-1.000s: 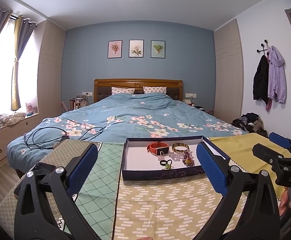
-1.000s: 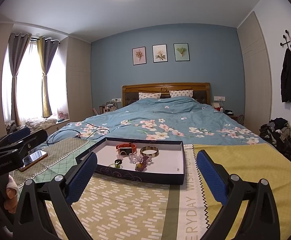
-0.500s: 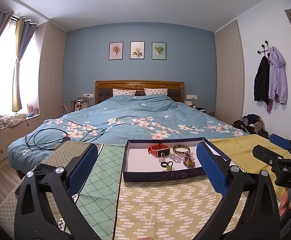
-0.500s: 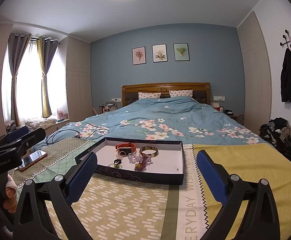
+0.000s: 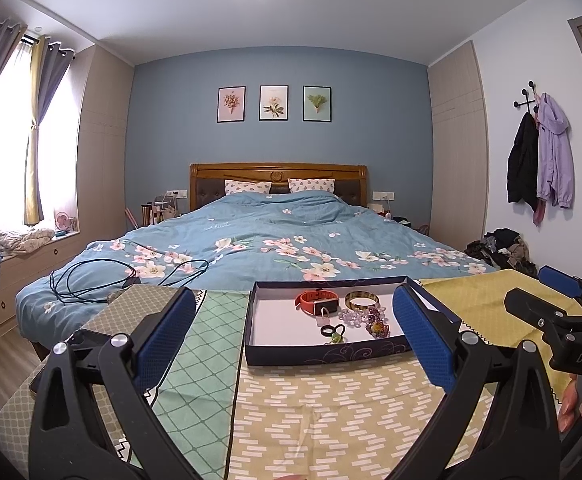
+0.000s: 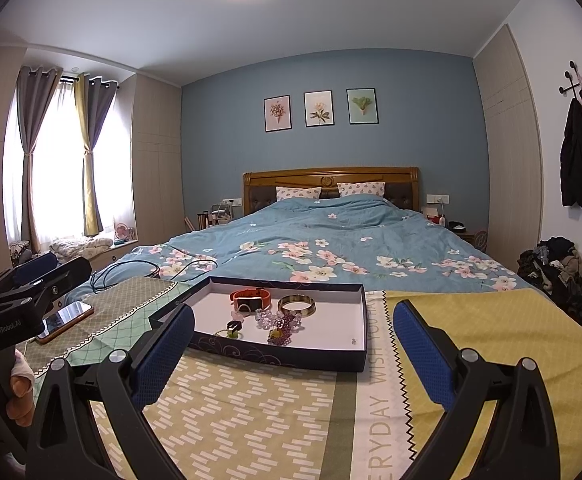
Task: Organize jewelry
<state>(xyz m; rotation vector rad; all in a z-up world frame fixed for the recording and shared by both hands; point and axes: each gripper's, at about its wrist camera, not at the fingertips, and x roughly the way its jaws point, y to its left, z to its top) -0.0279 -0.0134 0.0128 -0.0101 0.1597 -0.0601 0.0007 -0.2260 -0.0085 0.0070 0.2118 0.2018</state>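
A dark blue shallow box (image 5: pixel 315 350) (image 6: pixel 283 354) with a white floor lies on a patterned cloth at the foot of the bed. In it lie an orange watch (image 5: pixel 317 301) (image 6: pixel 251 298), a gold bangle (image 5: pixel 362 301) (image 6: pixel 296 304), purple beads (image 5: pixel 365 316) (image 6: pixel 281 322) and a small black ring (image 5: pixel 328 330) (image 6: pixel 233 325). My left gripper (image 5: pixel 297 330) is open and empty, a little short of the box. My right gripper (image 6: pixel 291 344) is open and empty, also short of the box; it shows at the right of the left wrist view (image 5: pixel 559 316).
A phone (image 6: pixel 65 320) lies on the cloth to the left. Black cables (image 5: pixel 103 280) lie on the blue floral bed (image 5: pixel 291 240). A clothes pile (image 6: pixel 559 272) sits on the floor at the right. Coats (image 5: pixel 539 160) hang on the right wall.
Both views have shifted slightly; the box sits a touch nearer and lower in the left wrist view. Both grippers stay open and empty.
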